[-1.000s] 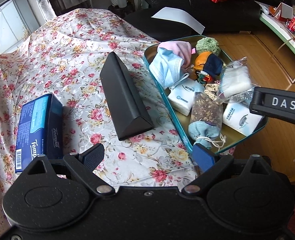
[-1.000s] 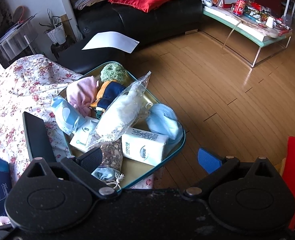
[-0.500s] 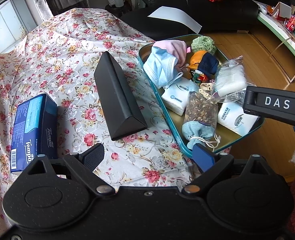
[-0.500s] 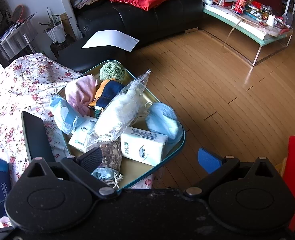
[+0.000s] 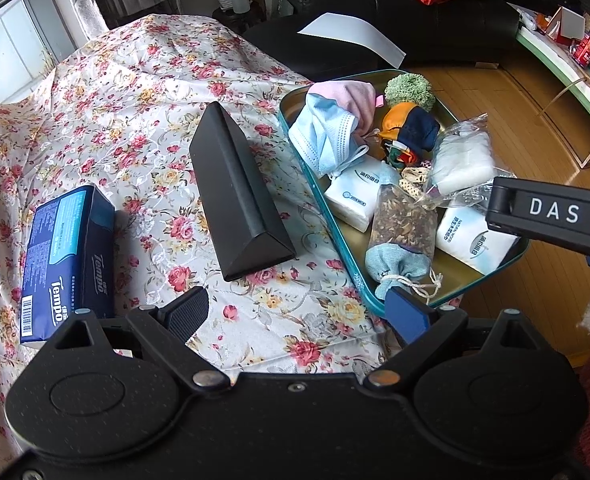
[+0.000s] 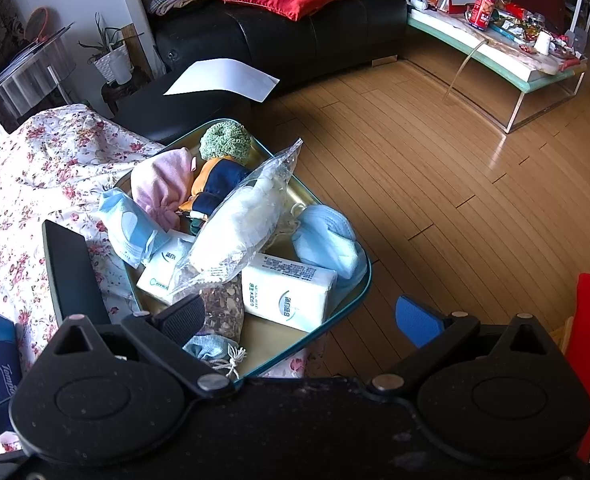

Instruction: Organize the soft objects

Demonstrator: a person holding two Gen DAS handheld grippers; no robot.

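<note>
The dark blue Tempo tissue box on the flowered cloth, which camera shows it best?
The left wrist view: the whole Tempo tissue box lies there in plain sight on the flowered cloth, logo and barcode readable. The right wrist view catches only one end of it at the left frame edge, partly behind the gripper body.

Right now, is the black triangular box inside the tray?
No, the black box lies on the floral cloth, beside the tray.
</note>
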